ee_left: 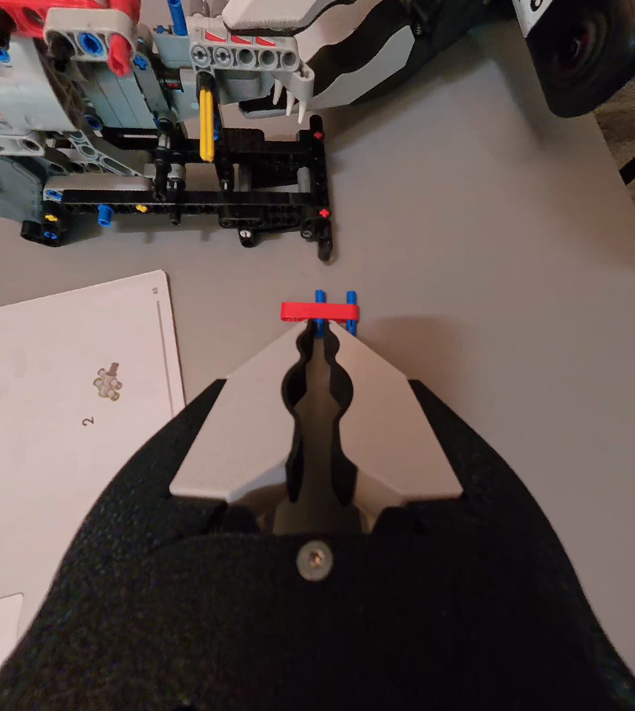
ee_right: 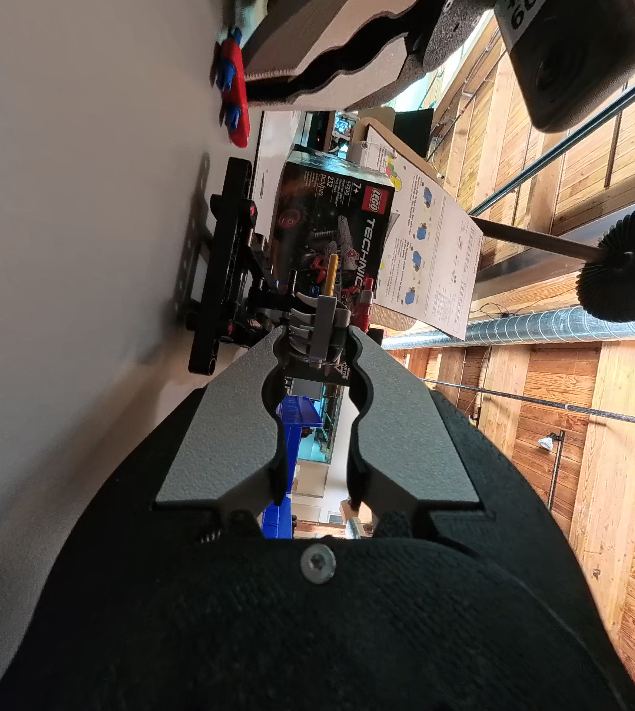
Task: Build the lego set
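My left gripper [ee_left: 320,327] is shut on a blue pin [ee_left: 319,307] that sits in a short red beam [ee_left: 318,311]. A second blue pin [ee_left: 351,307] is in the same beam. The beam is low over the grey table [ee_left: 462,231], in front of the model's black chassis [ee_left: 200,202]. The model has a grey body [ee_left: 12,88] with red parts. My right gripper [ee_right: 314,334] is shut on the model's grey toothed jaw piece [ee_right: 323,319]. It also shows in the left wrist view [ee_left: 254,65]. The right wrist view shows the left gripper [ee_right: 248,73] with the red beam [ee_right: 239,111].
An open instruction booklet [ee_left: 58,384] lies left of my left gripper. The set's box [ee_right: 331,215] stands behind the model, with a printed sheet [ee_right: 435,246] beyond it. The table edge [ee_left: 616,200] runs down the right side. My right fingertips sit around 11 cm from my left ones.
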Demonstrator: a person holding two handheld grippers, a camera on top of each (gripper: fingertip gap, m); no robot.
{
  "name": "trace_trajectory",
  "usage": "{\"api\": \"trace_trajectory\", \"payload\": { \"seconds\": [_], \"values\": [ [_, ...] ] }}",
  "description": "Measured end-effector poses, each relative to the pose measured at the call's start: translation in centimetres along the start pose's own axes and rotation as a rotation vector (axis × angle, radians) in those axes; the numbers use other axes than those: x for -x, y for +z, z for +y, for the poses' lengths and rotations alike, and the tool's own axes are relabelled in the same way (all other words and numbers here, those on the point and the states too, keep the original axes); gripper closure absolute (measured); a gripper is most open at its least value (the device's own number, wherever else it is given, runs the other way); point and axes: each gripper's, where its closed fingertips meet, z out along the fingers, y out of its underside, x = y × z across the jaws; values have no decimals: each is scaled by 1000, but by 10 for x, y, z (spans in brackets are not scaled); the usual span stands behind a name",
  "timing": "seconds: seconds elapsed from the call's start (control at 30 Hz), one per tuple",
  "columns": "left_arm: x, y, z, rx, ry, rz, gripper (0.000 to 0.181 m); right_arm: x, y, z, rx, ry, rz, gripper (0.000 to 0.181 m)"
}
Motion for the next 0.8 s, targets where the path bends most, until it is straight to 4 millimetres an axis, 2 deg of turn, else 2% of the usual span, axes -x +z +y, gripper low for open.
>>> {"api": "trace_trajectory", "payload": {
  "seconds": [0.03, 0.13, 0.2, 0.37, 0.5, 0.8],
  "values": [
    [2, -1, -6, -27, -2, -16, 179, 0, 0, 0, 1, 1, -1, 154],
    [3, -10, -37, -125, -4, -31, 179, 0, 0, 0, 3, 0, 1, 154],
    [9, -12, -49, -100, 33, -69, 179, 0, 1, 0, 6, -4, 1, 154],
    [15, -3, -82, -112, 29, -48, 180, 0, 1, 0, 9, 1, 3, 154],
    [20, 2, -91, -103, -16, -44, 180, 0, 1, 0, 9, 4, 3, 154],
    [27, 3, -84, -59, -69, -51, 180, 0, 2, 0, 9, 4, 0, 154]
  ]
}}
